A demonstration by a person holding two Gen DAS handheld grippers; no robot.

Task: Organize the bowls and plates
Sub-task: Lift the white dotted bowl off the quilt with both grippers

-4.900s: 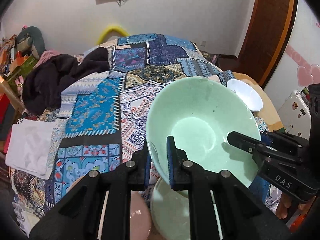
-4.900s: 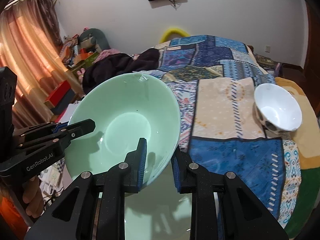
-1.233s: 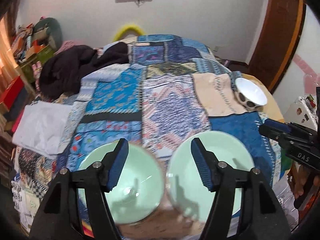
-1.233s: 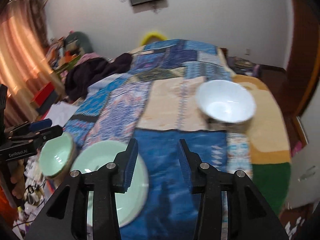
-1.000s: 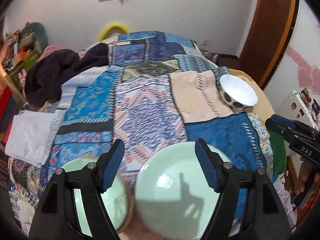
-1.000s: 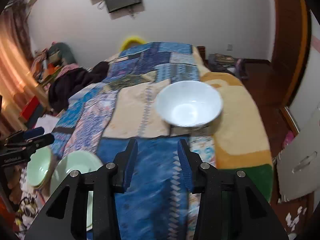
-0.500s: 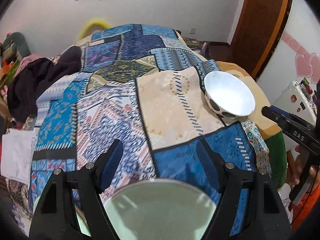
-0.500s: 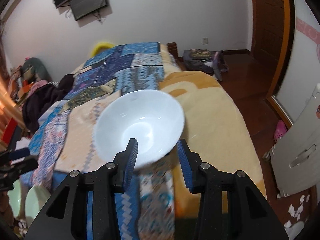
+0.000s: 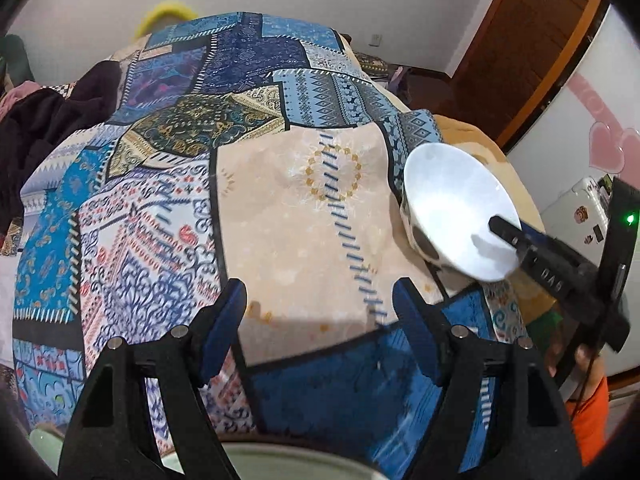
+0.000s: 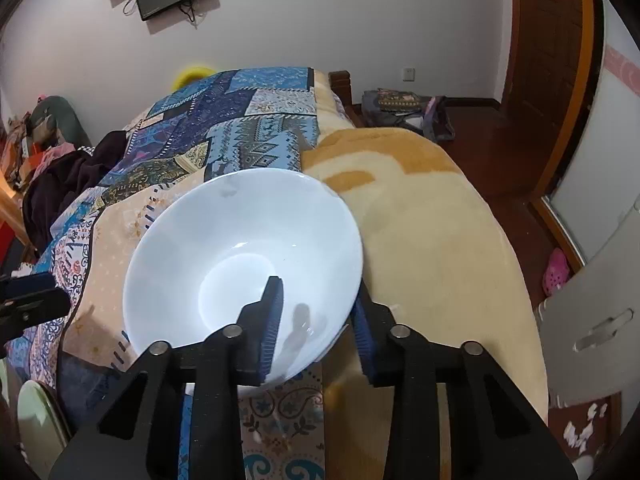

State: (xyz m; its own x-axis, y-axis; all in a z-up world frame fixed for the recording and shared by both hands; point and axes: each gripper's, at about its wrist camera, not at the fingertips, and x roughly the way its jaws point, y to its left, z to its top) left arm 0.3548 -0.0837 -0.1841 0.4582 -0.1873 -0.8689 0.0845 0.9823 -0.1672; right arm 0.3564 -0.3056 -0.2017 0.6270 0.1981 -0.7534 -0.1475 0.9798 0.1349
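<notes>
The right gripper (image 10: 316,308) straddles the near rim of a white bowl (image 10: 240,256), one finger inside the bowl and the other outside; its fingers are apart and not yet clamped on the rim. The bowl sits tilted on the patchwork quilt (image 10: 224,136) beside a yellow blanket (image 10: 432,216). The left gripper (image 9: 320,308) hovers above the quilt with its fingers spread wide, holding nothing; a pale green dish (image 9: 280,466) lies just under it at the near edge. Farther off, dark clothes (image 9: 44,128) lie heaped on the bed.
</notes>
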